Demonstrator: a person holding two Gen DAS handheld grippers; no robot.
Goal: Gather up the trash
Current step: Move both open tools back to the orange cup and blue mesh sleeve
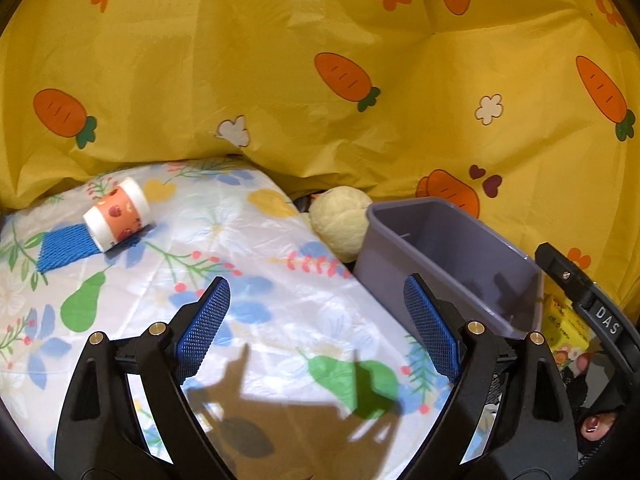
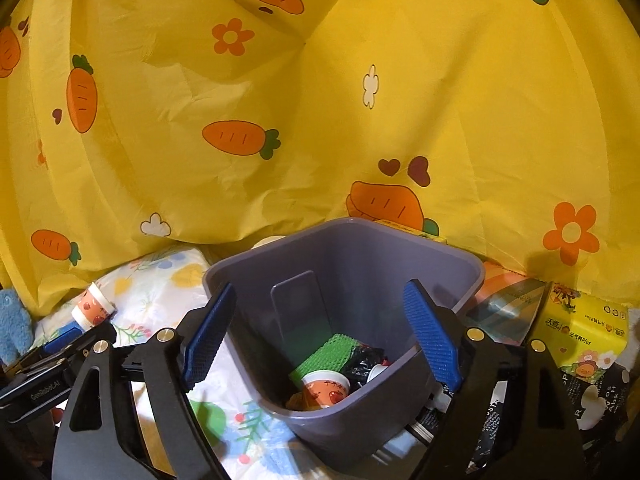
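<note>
A small orange-and-white paper cup [image 1: 116, 216] lies on its side on a blue mesh piece [image 1: 64, 250], far left on the floral cloth. My left gripper [image 1: 320, 320] is open and holds nothing, well short of the cup. The grey bin [image 1: 440, 248] stands to its right. In the right wrist view the bin [image 2: 344, 256] holds another cup [image 2: 324, 390], a green mesh piece [image 2: 334, 354] and a black wrapper [image 2: 364, 362]. My right gripper [image 2: 320, 320] is open above the bin's near side with nothing gripped. The lying cup [image 2: 94, 306] shows at the left, behind the left gripper [image 2: 60, 344].
A yellow carrot-print sheet [image 1: 280, 60] hangs behind everything. A cream plush toy [image 1: 340, 220] rests against the bin's far left side. A yellow tissue pack [image 2: 584, 336] and dark packets lie right of the bin. A blue plush [image 2: 14, 324] sits at the far left.
</note>
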